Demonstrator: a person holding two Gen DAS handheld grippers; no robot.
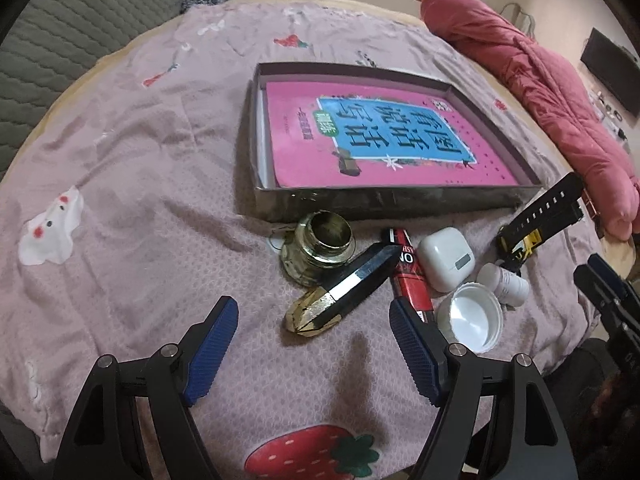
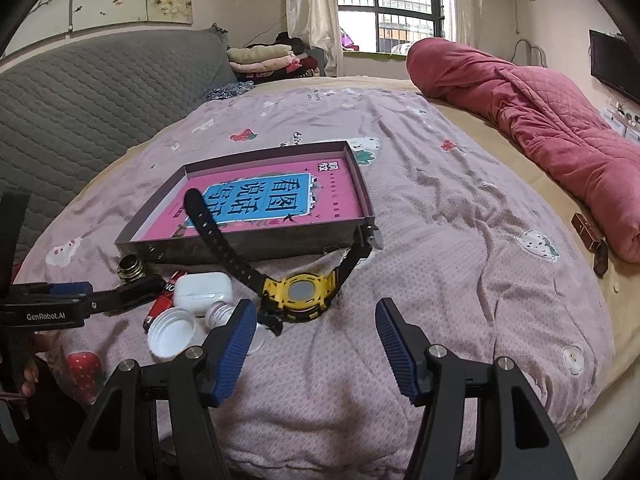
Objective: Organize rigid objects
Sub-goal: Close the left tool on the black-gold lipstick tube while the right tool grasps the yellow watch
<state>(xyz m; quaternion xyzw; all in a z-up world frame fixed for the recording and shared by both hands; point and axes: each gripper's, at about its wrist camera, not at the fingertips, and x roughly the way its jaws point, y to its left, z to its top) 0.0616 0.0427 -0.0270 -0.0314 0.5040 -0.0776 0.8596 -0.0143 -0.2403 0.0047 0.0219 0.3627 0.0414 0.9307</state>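
Both grippers hang wide open and empty over the quilted pink bedspread [image 2: 440, 208]: the left gripper [image 1: 314, 344] near a faceted dark crystal [image 1: 340, 292], the right gripper [image 2: 316, 336] near a yellow plastic watch [image 2: 300, 292]. The shallow cardboard tray [image 1: 400, 198], holding a glossy pink book [image 1: 380, 140], lies just beyond them.

A home bedroom: quilted bed [image 2: 420, 208], rolled duvet [image 2: 540, 120], barred window [image 2: 392, 0].

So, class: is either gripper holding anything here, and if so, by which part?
Nothing is held. The left gripper and the right gripper are both open above the bedspread, with only air between their fingers.
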